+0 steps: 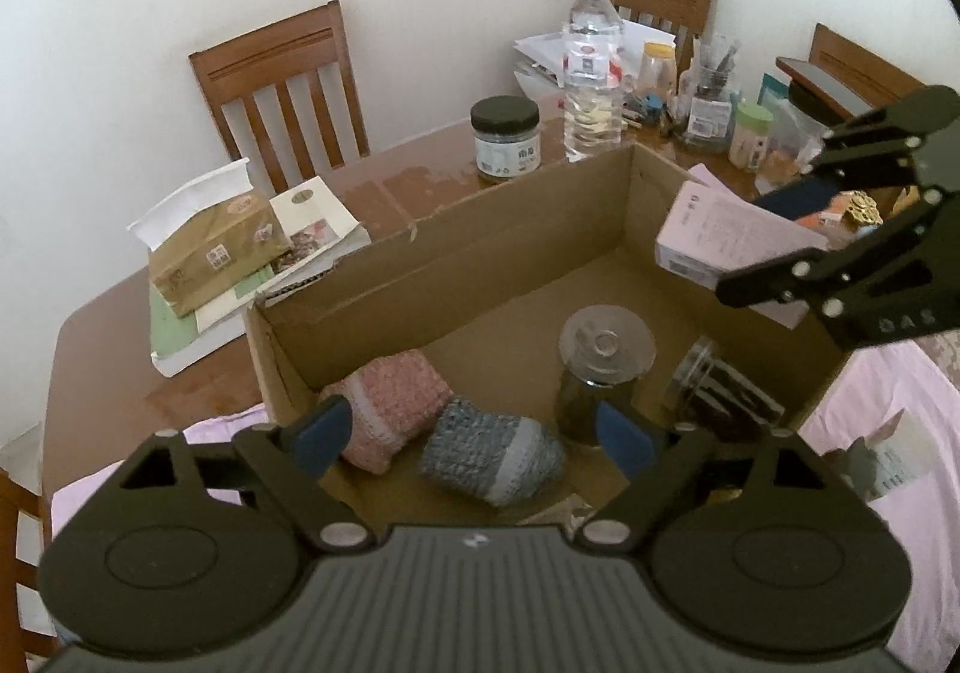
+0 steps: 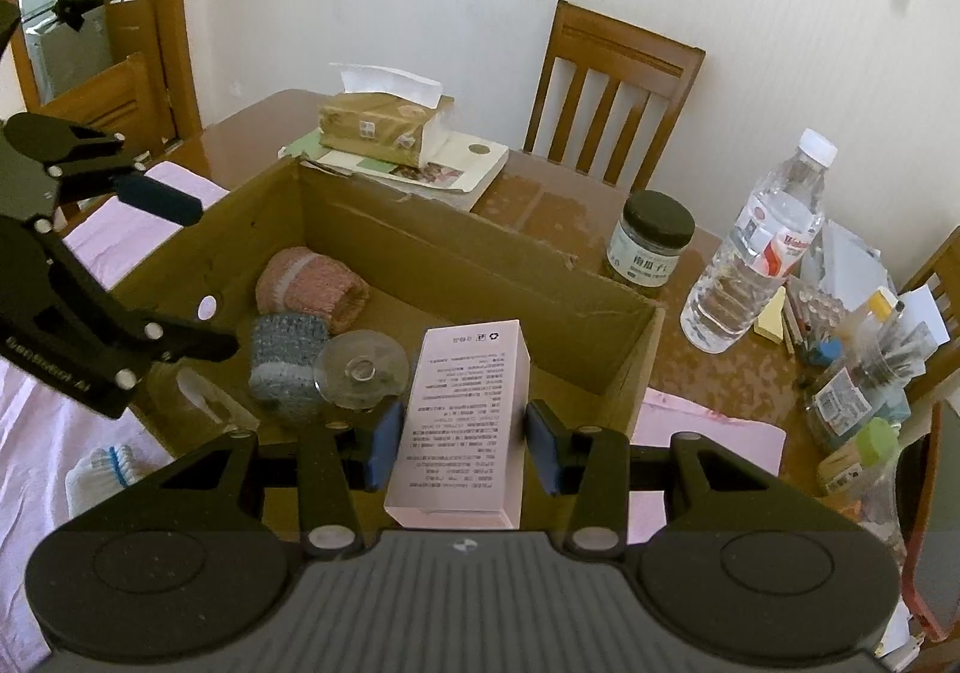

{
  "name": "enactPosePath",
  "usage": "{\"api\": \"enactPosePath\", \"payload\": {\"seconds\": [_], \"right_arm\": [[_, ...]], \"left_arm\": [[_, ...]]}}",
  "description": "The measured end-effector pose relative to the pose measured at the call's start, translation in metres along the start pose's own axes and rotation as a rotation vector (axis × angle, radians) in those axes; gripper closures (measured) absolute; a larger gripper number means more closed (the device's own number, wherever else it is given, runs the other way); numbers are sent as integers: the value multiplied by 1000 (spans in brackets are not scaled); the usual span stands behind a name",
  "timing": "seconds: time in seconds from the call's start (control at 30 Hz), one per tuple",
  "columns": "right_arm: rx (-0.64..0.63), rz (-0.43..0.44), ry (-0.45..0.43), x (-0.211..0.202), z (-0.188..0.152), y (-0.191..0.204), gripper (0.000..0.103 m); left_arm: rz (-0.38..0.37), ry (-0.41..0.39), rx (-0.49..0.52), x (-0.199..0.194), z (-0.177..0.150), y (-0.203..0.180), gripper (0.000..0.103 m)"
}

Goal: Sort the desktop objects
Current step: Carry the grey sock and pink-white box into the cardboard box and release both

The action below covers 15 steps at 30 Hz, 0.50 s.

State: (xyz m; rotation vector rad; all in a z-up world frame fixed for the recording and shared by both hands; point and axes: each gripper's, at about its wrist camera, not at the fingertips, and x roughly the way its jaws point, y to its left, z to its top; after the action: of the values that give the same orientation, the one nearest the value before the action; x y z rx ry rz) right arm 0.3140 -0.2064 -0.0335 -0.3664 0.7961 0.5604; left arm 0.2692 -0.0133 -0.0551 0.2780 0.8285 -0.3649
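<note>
An open cardboard box (image 1: 420, 265) (image 2: 456, 265) stands on the brown table. Inside lie a pink knitted roll (image 1: 390, 403) (image 2: 312, 289), a grey knitted roll (image 1: 492, 451) (image 2: 285, 361), a clear jar with a glass lid (image 1: 603, 367) (image 2: 360, 370) and a clear jar on its side (image 1: 720, 391). My right gripper (image 2: 462, 445) is shut on a pale pink carton (image 2: 465, 421) (image 1: 726, 247), held over the box's near right edge. My left gripper (image 1: 474, 427) is open and empty above the box's near wall.
On the table behind the box stand a dark-lidded jar (image 1: 506, 138) (image 2: 651, 241), a water bottle (image 1: 591, 66) (image 2: 759, 247), a tissue pack on books (image 1: 222, 241) (image 2: 384, 126) and a clutter of small jars and pens (image 1: 708, 96) (image 2: 858, 373). Pink cloth (image 2: 708, 433) lies beside the box. Wooden chairs surround the table.
</note>
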Motion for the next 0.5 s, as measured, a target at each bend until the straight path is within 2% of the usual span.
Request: {"api": "enactPosePath", "payload": {"seconds": [0.37, 0.43, 0.5], "right_arm": [[11, -18, 3, 17, 12, -7, 52], [27, -31, 3, 20, 15, -11, 36], [57, -24, 14, 22, 15, -15, 32]], "left_arm": [[-12, 10, 13, -5, -4, -4, 13], [-9, 10, 16, -6, -5, -6, 13], [-12, 12, 18, -7, -6, -7, 13]]}}
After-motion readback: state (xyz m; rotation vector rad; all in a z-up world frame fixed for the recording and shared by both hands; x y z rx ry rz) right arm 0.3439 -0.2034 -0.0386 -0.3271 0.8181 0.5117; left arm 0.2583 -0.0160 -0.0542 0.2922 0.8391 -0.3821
